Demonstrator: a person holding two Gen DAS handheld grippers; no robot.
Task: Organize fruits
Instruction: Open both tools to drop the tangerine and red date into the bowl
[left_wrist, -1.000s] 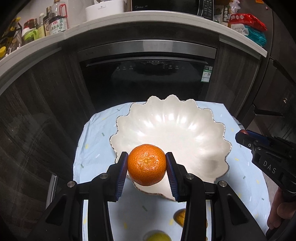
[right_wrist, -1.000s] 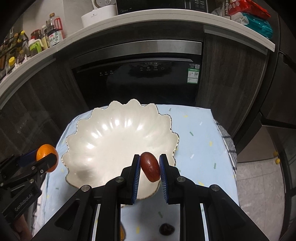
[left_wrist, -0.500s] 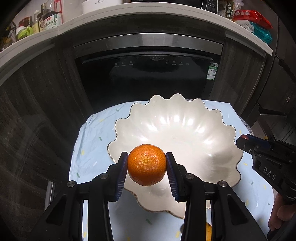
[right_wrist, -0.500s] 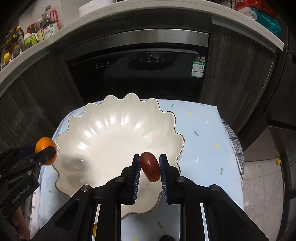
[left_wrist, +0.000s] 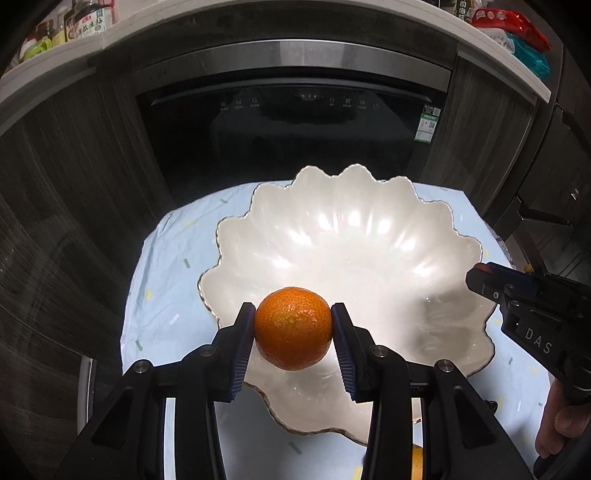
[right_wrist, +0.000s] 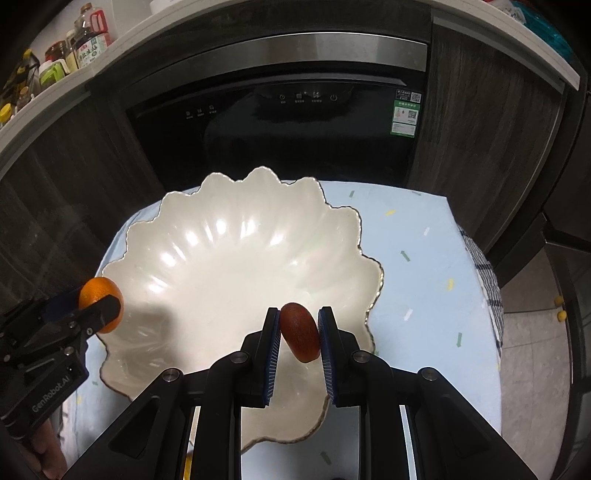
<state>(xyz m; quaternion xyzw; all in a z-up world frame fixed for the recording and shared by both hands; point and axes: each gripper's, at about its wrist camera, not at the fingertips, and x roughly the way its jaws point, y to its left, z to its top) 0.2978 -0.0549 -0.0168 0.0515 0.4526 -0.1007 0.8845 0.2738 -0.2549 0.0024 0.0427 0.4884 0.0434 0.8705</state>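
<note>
My left gripper (left_wrist: 293, 328) is shut on an orange mandarin (left_wrist: 293, 328), held over the near left rim of a white scalloped bowl (left_wrist: 362, 236). In the right wrist view the same mandarin (right_wrist: 98, 301) shows at the bowl's left edge in the left gripper (right_wrist: 92, 306). My right gripper (right_wrist: 297, 332) is shut on a small dark red date (right_wrist: 300, 331), over the near right part of the bowl (right_wrist: 229, 243). The right gripper (left_wrist: 491, 278) enters the left wrist view from the right. The bowl holds nothing.
The bowl stands on a small table under a light blue cloth (right_wrist: 417, 258). A black oven front (left_wrist: 295, 133) and dark cabinets stand close behind. A yellow fruit (left_wrist: 416, 461) lies on the cloth near the front edge. A checked towel (right_wrist: 487, 295) hangs at the right.
Both grippers have moved forward and down toward the bowl, which now looks larger and closer. Each still carries its fruit. The dark fruit on the cloth has left the right wrist view.
</note>
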